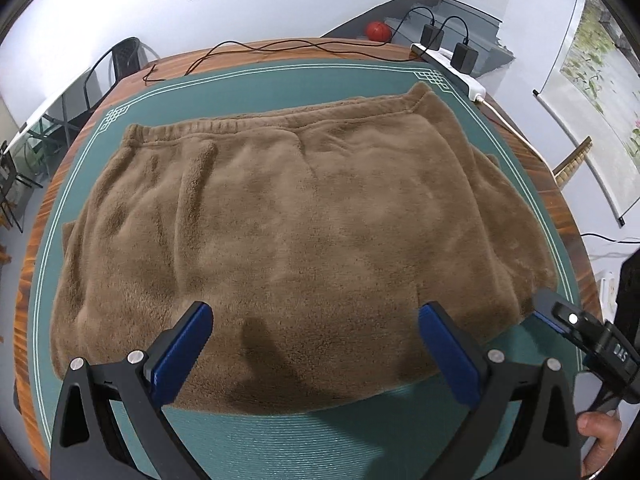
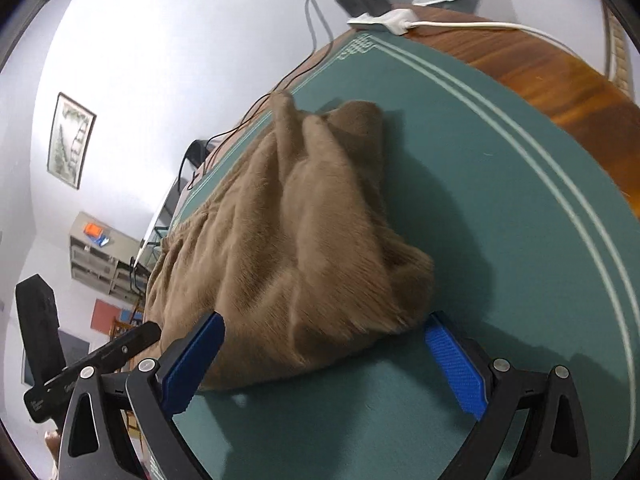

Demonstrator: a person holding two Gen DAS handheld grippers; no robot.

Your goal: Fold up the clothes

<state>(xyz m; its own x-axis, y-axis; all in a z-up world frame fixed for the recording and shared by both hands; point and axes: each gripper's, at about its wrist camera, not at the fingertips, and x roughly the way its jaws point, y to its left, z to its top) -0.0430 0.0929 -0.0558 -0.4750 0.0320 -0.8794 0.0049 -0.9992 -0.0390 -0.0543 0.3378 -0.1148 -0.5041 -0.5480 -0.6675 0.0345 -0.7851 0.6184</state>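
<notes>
While both tools hang spread wide and empty, the left tool point(image 1: 316, 344) over the near hem and the right tool point(image 2: 324, 356) at the near right corner, the brown fleece garment point(image 1: 288, 232) lies folded on the green mat point(image 1: 320, 432) (bench beneath). Judging by that, the next fold awaits: pinch both near corners.

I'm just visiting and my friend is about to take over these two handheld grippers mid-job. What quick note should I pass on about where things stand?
Left gripper: jaws open, empty, over the near edge of the garment.
Right gripper: jaws open, empty, at the garment's near right corner.
The brown fleece garment lies on the green mat, waistband at the far side. It looks folded at least once, layers showing at the right edge.
Left: grip the near edge or corners and fold again, then smooth it. How many folds remain I cannot tell.
</notes>
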